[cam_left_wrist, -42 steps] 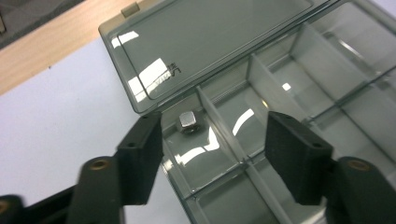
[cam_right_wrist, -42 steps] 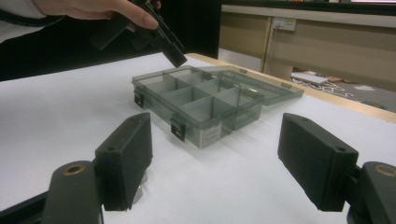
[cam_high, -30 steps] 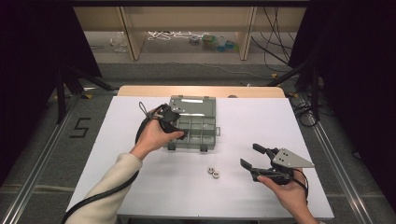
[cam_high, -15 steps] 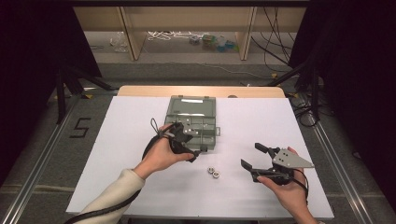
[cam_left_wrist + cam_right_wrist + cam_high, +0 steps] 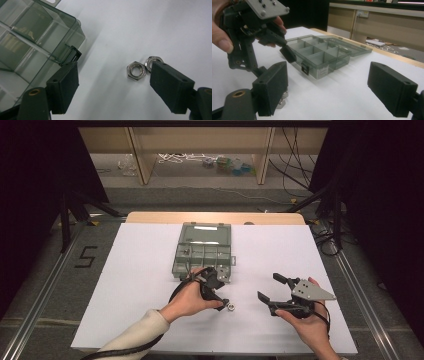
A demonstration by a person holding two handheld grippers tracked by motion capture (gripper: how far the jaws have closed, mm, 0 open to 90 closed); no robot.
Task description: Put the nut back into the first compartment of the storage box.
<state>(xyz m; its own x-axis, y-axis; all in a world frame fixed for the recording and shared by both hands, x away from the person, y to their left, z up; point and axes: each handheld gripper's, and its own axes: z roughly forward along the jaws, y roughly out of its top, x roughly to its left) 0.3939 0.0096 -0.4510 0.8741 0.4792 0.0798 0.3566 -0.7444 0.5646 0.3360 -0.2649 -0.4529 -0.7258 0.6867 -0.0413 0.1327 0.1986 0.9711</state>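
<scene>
White desk (image 5: 140, 270) w/ a wooden strip along its far edge, dark floor all round, shelves at the back. Count: 1 smoky-clear compartment box (image 5: 202, 252), lid flipped open toward the far edge; 2 hex nuts (image 5: 135, 71), side by side & touching; 2 grippers, one per hand.

Nuts lie on bare desk just in front of the box's near-right corner, a bit apart from it. Left gripper (image 5: 220, 295) is low over them, tips pointing down: in the left gripper view its jaws stand wide apart, holding nothing, one nut between them, the 2nd (image 5: 152, 62) half hidden behind the right-hand jaw, not pinched. Other jaw sits right by the box's front corner & black latch (image 5: 73, 53), so little room on that side.

Right gripper (image 5: 272, 290) is held well off to the right of the nuts, above the desk, w/ grey plate on top. Its jaws have just been opening; now wide, nothing between them. In the right gripper view a nut (image 5: 283, 101) peeks out beside its left-hand jaw, w/ the box further off.

Open room: lots of bare white left of the box, right of it, and along the near edge between the forearms. Right gripper is near the desk's front-right part, not over the edge
</scene>
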